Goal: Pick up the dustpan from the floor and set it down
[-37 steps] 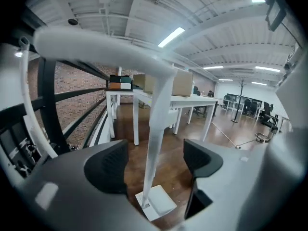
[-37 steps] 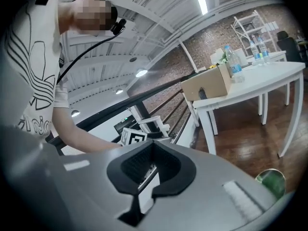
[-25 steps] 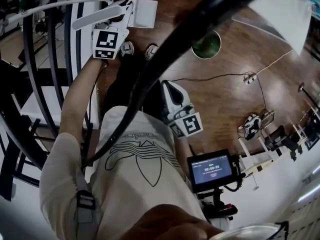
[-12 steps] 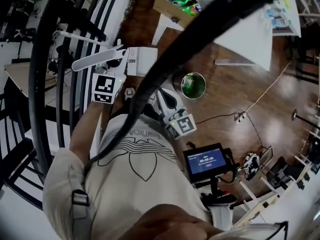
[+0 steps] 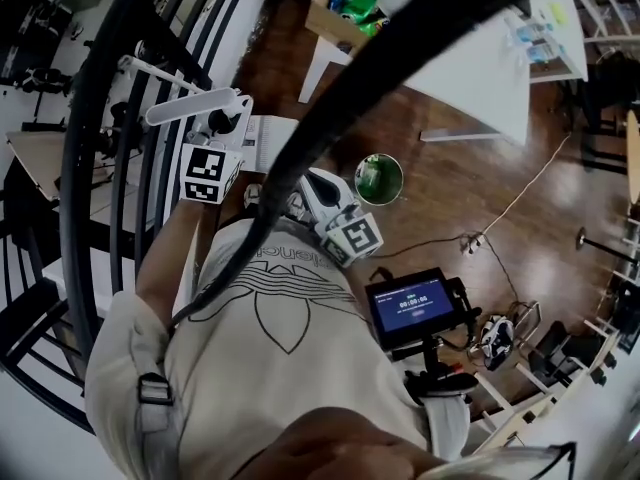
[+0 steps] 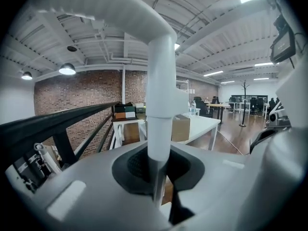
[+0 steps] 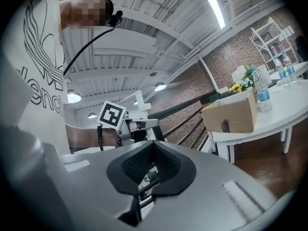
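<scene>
A white dustpan hangs from my left gripper (image 5: 226,126). Its long handle (image 5: 190,108) sticks out to the left beside the black railing, and its ribbed pan (image 5: 270,140) sits just right of the jaws. In the left gripper view the handle (image 6: 160,105) stands upright between the jaws of the left gripper (image 6: 159,177), which is shut on it. My right gripper (image 5: 312,180) is held near the person's chest, to the right of the left one. In its own view the right gripper (image 7: 144,177) has its jaws together on nothing, and the left gripper's marker cube (image 7: 111,114) shows ahead.
A black stair railing (image 5: 110,118) runs along the left. On the wooden floor stand a green bucket (image 5: 378,178) and a white table (image 5: 480,58), with a cardboard box (image 5: 345,8) beside it. A cable (image 5: 500,218) trails across the floor. A small screen (image 5: 415,308) hangs at the person's waist.
Both grippers have come up and closer to the body. The left one has kept its hold on the dustpan handle, and the floor now looks farther below.
</scene>
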Demonstrator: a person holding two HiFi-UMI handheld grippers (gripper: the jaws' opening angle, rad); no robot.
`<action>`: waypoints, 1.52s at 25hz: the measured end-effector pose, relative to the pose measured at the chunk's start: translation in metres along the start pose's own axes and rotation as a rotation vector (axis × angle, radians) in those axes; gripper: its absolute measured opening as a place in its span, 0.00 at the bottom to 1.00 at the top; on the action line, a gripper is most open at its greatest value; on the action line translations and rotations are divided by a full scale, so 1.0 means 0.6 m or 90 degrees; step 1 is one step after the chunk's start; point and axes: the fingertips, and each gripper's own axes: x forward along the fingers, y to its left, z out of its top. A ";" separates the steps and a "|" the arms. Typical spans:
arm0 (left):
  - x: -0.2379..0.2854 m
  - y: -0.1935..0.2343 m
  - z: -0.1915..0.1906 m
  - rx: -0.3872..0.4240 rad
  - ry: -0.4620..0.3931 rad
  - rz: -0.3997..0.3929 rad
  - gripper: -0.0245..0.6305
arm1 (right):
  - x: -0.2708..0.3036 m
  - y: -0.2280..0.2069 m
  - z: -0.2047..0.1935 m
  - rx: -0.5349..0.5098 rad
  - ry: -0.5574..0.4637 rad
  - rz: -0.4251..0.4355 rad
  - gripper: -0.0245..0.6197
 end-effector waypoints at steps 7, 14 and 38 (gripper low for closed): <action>0.036 0.012 -0.109 -0.018 0.039 -0.002 0.12 | -0.025 -0.039 -0.021 0.018 0.034 -0.060 0.04; 0.102 -0.013 -0.229 -0.011 0.078 -0.053 0.12 | -0.076 -0.067 -0.048 0.032 0.064 -0.129 0.04; 0.035 0.003 -0.342 -0.059 0.176 0.127 0.07 | -0.060 -0.071 -0.032 0.004 -0.009 -0.106 0.04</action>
